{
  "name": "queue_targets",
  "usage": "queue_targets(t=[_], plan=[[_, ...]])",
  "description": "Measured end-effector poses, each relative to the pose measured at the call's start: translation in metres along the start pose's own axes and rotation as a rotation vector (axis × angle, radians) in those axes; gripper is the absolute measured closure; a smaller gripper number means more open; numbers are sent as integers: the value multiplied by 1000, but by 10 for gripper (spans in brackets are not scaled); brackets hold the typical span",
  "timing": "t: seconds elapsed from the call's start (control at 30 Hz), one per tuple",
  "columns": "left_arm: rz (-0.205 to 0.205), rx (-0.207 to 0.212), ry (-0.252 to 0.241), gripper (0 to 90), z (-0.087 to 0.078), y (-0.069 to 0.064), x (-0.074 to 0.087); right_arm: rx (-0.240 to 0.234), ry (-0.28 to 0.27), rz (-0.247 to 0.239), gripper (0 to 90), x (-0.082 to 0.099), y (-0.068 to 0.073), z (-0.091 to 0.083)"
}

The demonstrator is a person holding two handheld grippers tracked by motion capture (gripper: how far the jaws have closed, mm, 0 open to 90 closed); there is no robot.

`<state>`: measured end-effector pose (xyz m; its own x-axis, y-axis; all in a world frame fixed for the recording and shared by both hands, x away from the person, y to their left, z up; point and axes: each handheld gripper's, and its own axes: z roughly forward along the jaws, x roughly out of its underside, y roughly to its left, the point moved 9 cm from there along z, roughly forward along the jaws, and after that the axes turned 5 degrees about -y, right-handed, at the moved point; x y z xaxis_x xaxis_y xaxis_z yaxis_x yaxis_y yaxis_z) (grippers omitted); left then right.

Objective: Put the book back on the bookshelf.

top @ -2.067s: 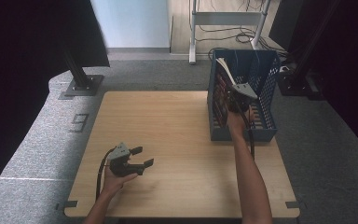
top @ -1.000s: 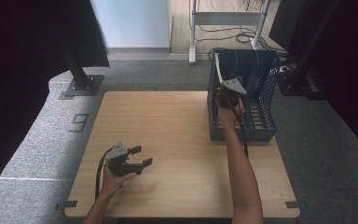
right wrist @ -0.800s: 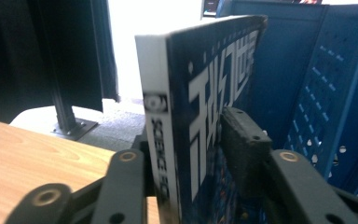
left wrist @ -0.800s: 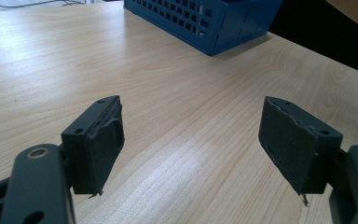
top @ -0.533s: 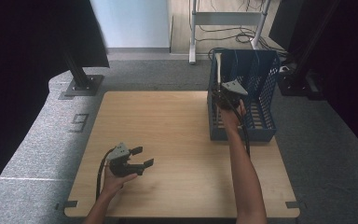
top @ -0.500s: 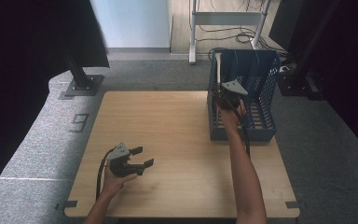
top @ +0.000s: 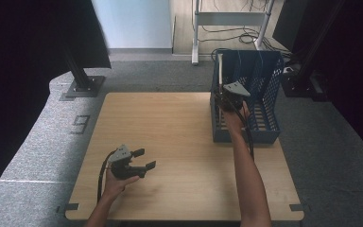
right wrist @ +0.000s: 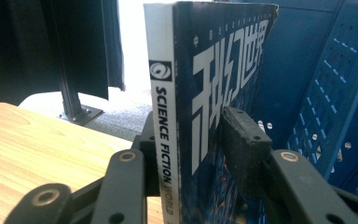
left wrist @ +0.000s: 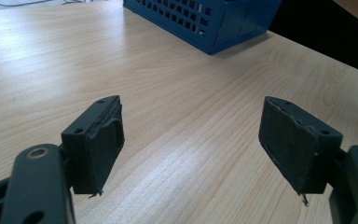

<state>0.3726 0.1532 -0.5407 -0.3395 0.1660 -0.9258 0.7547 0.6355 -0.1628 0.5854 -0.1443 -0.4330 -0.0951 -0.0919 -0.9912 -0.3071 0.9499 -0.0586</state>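
Magazine (right wrist: 186,93) stands upright in the blue basket (top: 269,94), far right of table (top: 170,142). Right gripper (top: 229,94) has just been opening, magazine between its jaws; withdrawal remains. Left gripper (left wrist: 200,154) released, idle.

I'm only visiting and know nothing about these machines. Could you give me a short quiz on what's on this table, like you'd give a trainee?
1. True or false: the left gripper is holding a magazine.
2. Where is the magazine? A. upright in the blue basket; B. flat on the table; C. on the floor.
3. Fill in: the magazine's spine reads SCIENCE FICTION ____.

Key
1. False: it is open and empty, over the table.
2. A. The magazine is between the jaws of the right gripper, which have just been opening.
3. WORLD
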Motion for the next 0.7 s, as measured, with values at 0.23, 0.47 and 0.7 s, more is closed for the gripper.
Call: queue_targets(t=[0.23, 0.47, 0.7], plan=[[0, 4, 4, 221, 1, -1, 1, -9, 14, 20, 536, 2, -2, -2], [4, 3, 8, 221, 2, -2, 1, -25, 15, 21, 501, 4, -1, -8], [6, 6, 12, 221, 3, -3, 2, -43, 17, 32, 480, 6, -2, -15]])
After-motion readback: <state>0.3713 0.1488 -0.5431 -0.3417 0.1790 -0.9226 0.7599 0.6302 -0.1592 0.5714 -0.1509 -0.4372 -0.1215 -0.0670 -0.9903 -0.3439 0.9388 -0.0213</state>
